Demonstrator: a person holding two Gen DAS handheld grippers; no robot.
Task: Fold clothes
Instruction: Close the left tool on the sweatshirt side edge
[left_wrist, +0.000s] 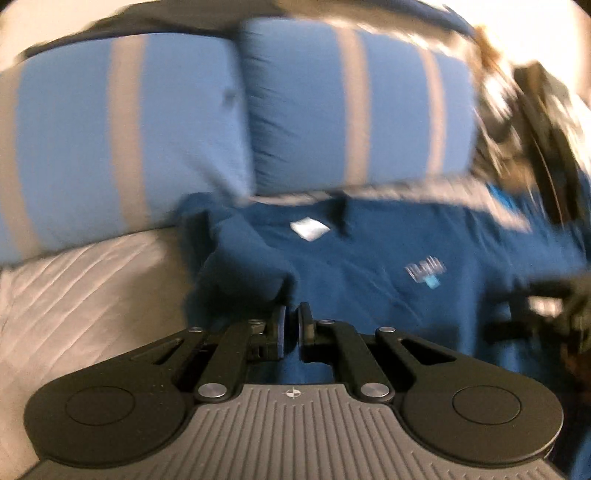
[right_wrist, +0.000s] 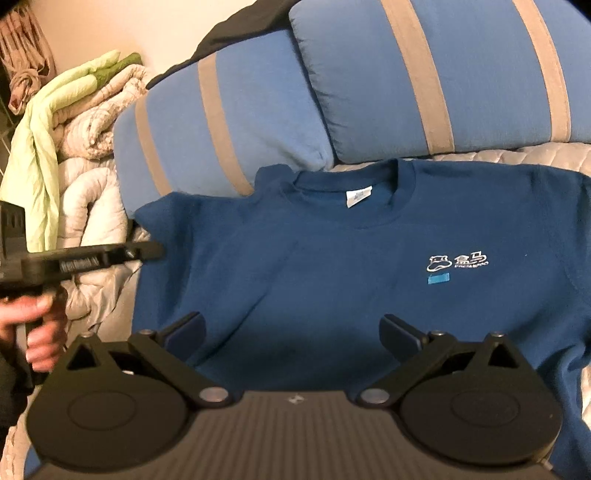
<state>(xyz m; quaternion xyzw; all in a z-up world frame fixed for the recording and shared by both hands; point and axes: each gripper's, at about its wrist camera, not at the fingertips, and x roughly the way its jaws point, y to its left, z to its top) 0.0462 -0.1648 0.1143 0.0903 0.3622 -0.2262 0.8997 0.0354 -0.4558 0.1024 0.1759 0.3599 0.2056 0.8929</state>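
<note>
A blue sweatshirt (right_wrist: 332, 266) lies on the quilted bed (left_wrist: 81, 288) below striped pillows (right_wrist: 461, 74); left claw (left_wrist: 291, 325) pinches it, right claw (right_wrist: 291, 332) gapes empty.

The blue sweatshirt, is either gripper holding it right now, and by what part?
The left gripper is shut on the sweatshirt's bunched sleeve. The right gripper is open, holding nothing.

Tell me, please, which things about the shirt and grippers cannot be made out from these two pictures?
- Left gripper, left wrist view: motion blur hides whether its nearly closed fingers pinch the blue sweatshirt.
- Sweatshirt hem, right wrist view: covered by the right gripper body.
- Right sleeve: cut off by the frame edge.
- Chest logo wording: too small to read.
</note>
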